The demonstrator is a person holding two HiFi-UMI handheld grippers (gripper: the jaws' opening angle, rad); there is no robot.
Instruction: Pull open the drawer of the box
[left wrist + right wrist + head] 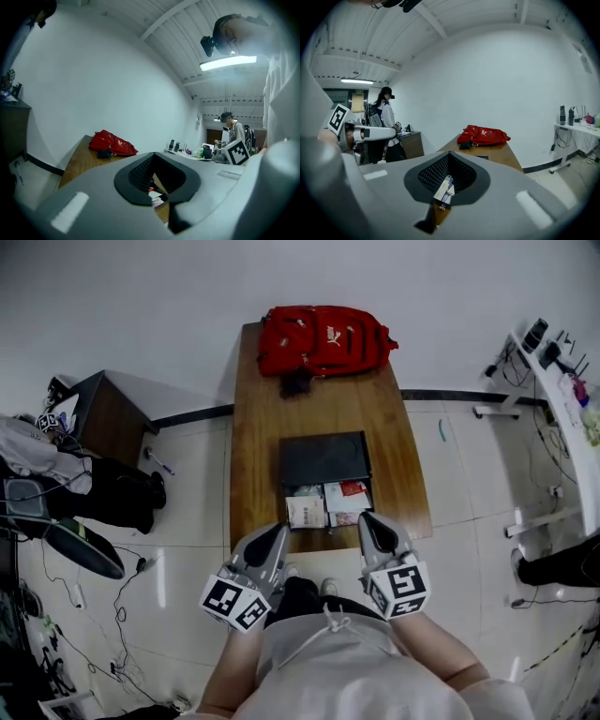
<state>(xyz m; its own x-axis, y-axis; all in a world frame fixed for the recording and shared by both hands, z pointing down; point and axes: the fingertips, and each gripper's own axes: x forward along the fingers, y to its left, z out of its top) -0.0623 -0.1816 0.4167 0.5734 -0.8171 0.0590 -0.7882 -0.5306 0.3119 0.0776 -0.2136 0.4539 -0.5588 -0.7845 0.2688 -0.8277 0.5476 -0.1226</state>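
box (324,458) mid-desk (258,427), drawer (371,504) already drawn out toward near edge, packets (307,510) exposed. left hand-held gripper (278,530) and right hand-held gripper (367,518) closed, empty, clear of drawer. task judged done.

A wooden table (258,427) bears a red backpack (323,338) and a black box (323,460).
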